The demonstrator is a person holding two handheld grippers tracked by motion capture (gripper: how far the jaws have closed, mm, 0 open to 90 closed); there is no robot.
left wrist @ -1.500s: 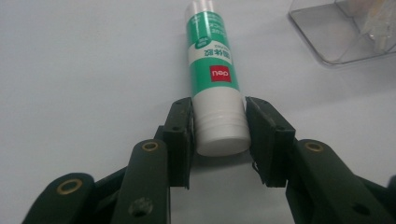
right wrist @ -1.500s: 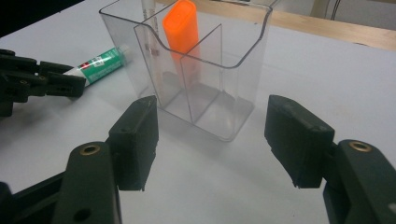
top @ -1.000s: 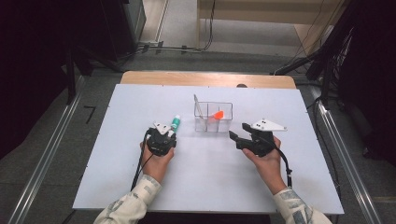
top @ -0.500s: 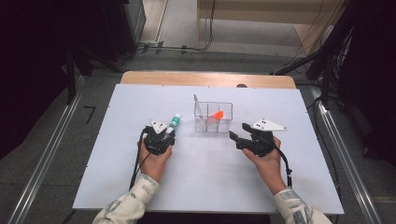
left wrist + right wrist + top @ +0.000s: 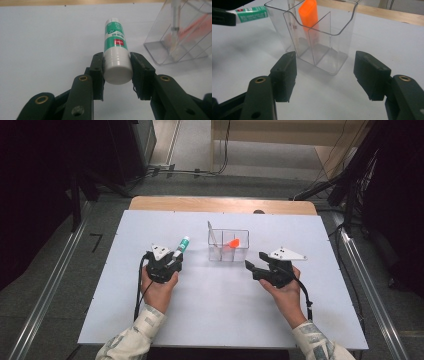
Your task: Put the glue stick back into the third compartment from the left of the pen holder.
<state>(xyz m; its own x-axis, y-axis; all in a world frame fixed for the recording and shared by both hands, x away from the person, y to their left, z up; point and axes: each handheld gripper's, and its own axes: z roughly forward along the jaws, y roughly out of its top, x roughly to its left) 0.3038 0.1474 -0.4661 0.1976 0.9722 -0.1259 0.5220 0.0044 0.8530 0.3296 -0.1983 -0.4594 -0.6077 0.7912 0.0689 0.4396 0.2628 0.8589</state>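
We're in a lab or test room, not a home: bare white desk (image 5: 150,320) on a wooden base, grey floor w/ metal rails (image 5: 47,290) either side, loose cables (image 5: 185,170) running behind, dark equipment racks (image 5: 120,145) at the edges. No decor, purely a recording setup.

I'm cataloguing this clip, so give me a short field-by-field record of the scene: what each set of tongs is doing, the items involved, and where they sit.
left tongs: shut on the glue stick, gripped near its white cap end, held above the table
right tongs: open, nothing between them, facing the clear organizer
clear organizer: upright on the white table, divided into compartments
orange marker: standing tilted in a compartment
thin silver tool: leaning in the organizer, sticking out at the left
glue stick position: left of the organizer, not yet inside
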